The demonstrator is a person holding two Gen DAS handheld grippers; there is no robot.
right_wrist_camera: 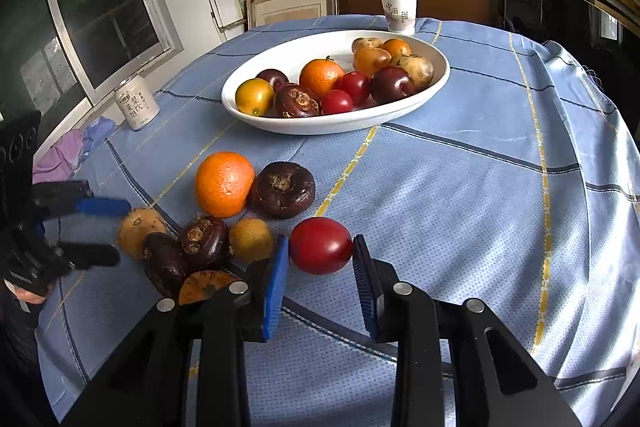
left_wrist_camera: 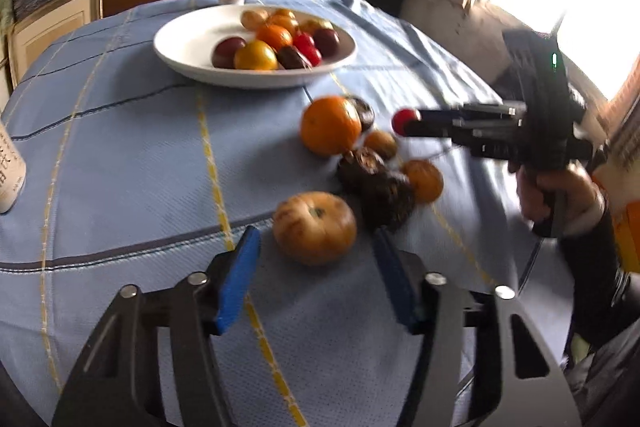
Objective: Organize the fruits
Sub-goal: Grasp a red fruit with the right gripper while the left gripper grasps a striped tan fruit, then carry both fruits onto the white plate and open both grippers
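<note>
The right gripper [right_wrist_camera: 320, 279] reaches low and nearly level over the table [right_wrist_camera: 460, 195], its jaws set to either side of a red fruit [right_wrist_camera: 321, 245] that lies on the blue cloth; the blue pads flank the fruit closely, though I cannot tell whether they touch it. In the left wrist view the same gripper [left_wrist_camera: 406, 123] comes in from the right, held pistol-style in the person's right hand [left_wrist_camera: 560, 195], with the red fruit [left_wrist_camera: 405, 119] at its tip.

The left gripper [left_wrist_camera: 316, 275] hovers with jaws wide, just short of a tan fruit [left_wrist_camera: 315, 227] and holding nothing.

Loose fruit lies clustered between the two grippers: an orange [right_wrist_camera: 224, 183], dark brown fruits [right_wrist_camera: 283, 189] and smaller tan ones (this view is motion-blurred). Farther back stands the white bowl [right_wrist_camera: 440, 67], already heaped with fruit, with a paper cup [right_wrist_camera: 398, 11] behind it and a can [right_wrist_camera: 137, 103] near the table's left edge.
</note>
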